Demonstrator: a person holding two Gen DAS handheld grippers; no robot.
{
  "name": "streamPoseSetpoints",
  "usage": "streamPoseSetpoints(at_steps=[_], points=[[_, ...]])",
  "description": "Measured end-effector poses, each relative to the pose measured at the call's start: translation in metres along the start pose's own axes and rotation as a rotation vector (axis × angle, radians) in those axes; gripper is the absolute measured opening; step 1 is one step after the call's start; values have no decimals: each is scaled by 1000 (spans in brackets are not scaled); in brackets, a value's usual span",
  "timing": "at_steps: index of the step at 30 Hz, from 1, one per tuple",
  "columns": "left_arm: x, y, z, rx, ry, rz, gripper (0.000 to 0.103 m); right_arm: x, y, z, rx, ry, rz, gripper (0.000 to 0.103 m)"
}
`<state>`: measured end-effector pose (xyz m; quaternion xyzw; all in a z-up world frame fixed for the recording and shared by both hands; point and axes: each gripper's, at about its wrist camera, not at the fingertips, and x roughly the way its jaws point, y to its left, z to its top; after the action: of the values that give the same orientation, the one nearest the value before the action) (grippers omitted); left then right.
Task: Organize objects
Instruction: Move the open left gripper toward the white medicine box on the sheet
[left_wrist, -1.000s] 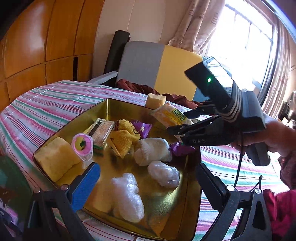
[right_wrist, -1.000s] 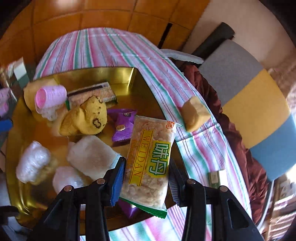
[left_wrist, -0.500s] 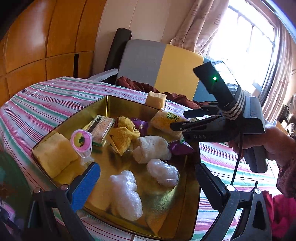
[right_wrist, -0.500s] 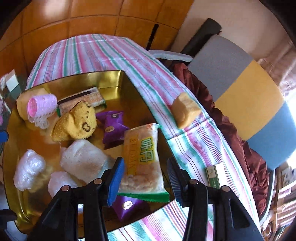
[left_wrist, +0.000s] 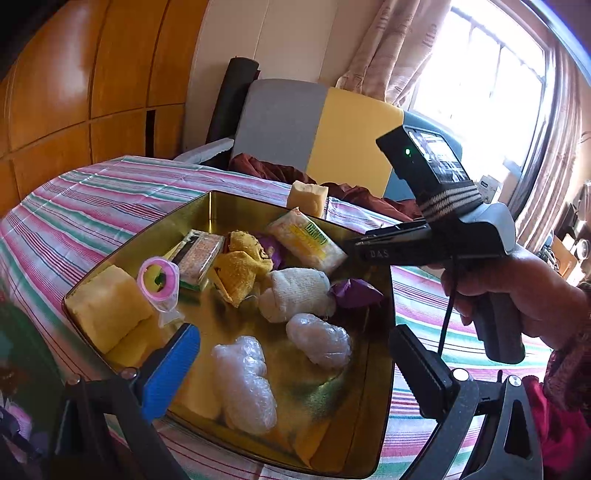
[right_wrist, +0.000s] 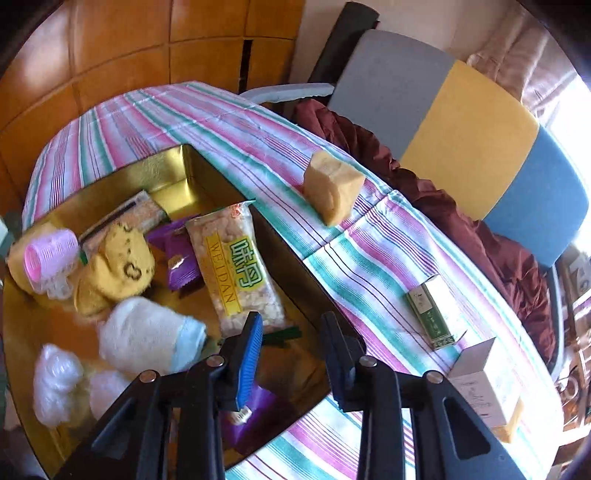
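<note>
A snack packet (right_wrist: 236, 266) with yellow and green print lies free in the gold tray (right_wrist: 177, 166), partly on the purple wrappers (right_wrist: 181, 258). My right gripper (right_wrist: 293, 343) hovers over the tray's near corner just behind the packet. Its jaws are closing, with a gap still showing and nothing between them. In the left wrist view the same packet (left_wrist: 306, 240) lies just ahead of the right gripper (left_wrist: 354, 243), which a hand holds. My left gripper (left_wrist: 295, 373) stands wide open over the tray's near rim (left_wrist: 384, 369), holding nothing.
The tray also holds a pink hair roller (left_wrist: 159, 284), a yellow sponge (left_wrist: 107, 306), a yellow cloth (left_wrist: 240, 266), a white sock (left_wrist: 295, 295) and two plastic-wrapped bundles (left_wrist: 243, 387). On the striped cloth lie a sponge block (right_wrist: 332, 188), a green box (right_wrist: 434, 314) and a white box (right_wrist: 484, 387).
The right gripper let go of the snack packet, which now rests in the tray. The gripper drew back, rolled, and its jaws narrowed. The left gripper stayed put.
</note>
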<state>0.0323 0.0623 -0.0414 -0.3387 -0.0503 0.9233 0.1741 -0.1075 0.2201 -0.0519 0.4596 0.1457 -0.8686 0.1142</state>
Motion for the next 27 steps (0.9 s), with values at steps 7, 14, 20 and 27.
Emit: streamPoseSetpoints(at_steps=[7, 14, 20, 27], points=[[4, 2, 0, -23, 22, -1, 103, -27, -6, -15, 107, -70, 83, 32], [5, -9, -2, -5, 34, -14, 103, -41, -18, -48, 199, -70, 121, 33], [7, -25, -3, 33, 41, -32, 103, -47, -41, -86, 282, -35, 117, 35], [14, -51, -6, 90, 75, -67, 103, -46, -89, -131, 409, 22, 70, 36]])
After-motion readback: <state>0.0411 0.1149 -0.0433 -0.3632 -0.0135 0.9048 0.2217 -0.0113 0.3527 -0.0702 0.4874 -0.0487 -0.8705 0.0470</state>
